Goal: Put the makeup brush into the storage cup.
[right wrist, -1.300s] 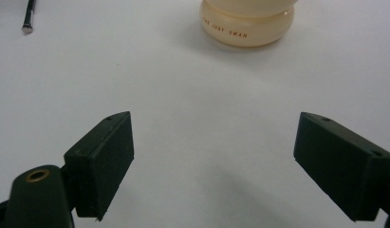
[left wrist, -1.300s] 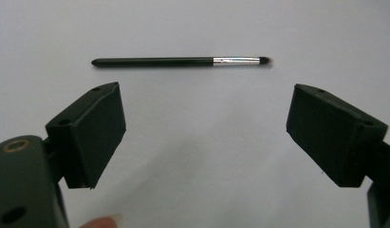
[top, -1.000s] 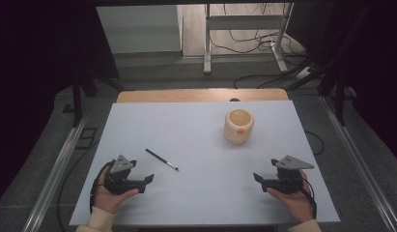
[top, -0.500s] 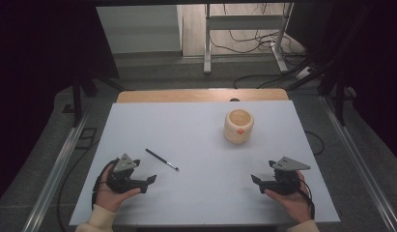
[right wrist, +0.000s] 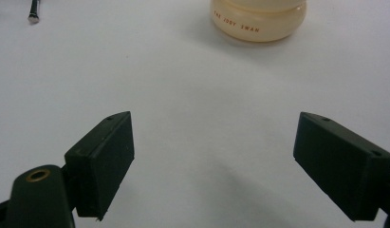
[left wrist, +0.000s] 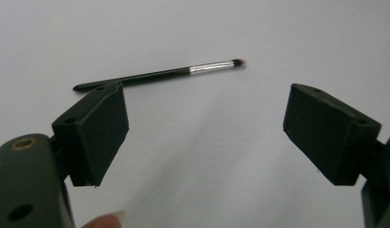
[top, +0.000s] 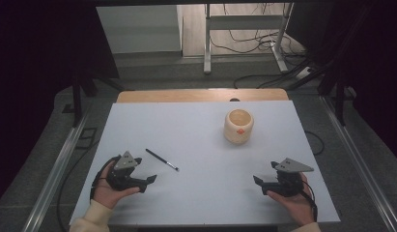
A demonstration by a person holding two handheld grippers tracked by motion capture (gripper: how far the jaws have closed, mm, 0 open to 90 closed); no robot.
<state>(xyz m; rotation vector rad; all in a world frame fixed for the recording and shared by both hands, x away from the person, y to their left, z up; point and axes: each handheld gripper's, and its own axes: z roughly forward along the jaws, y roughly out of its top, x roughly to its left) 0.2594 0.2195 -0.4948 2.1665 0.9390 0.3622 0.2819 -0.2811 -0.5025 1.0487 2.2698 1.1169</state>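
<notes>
A thin black brush (top: 162,159) with a silver ferrule lies flat on the white table (top: 196,130), left of centre. In the left gripper view the brush (left wrist: 159,74) lies crosswise just beyond the jaws. My left gripper (top: 148,181) rests low near the table's front left, open, with nothing between its jaws (left wrist: 204,128). A cream round pot (top: 238,126) stands upright at the right of centre, with its base (right wrist: 259,21) at the top of the right gripper view. My right gripper (top: 258,182) sits at the front right, open and empty (right wrist: 216,161).
A wooden strip (top: 201,95) borders the table's far edge. Metal rails (top: 61,159) run along both sides. Beyond the table, cables and a metal stand (top: 244,29) lie on the floor.
Both grippers have edged slightly inward and forward on the table. The brush and the pot have not moved.
</notes>
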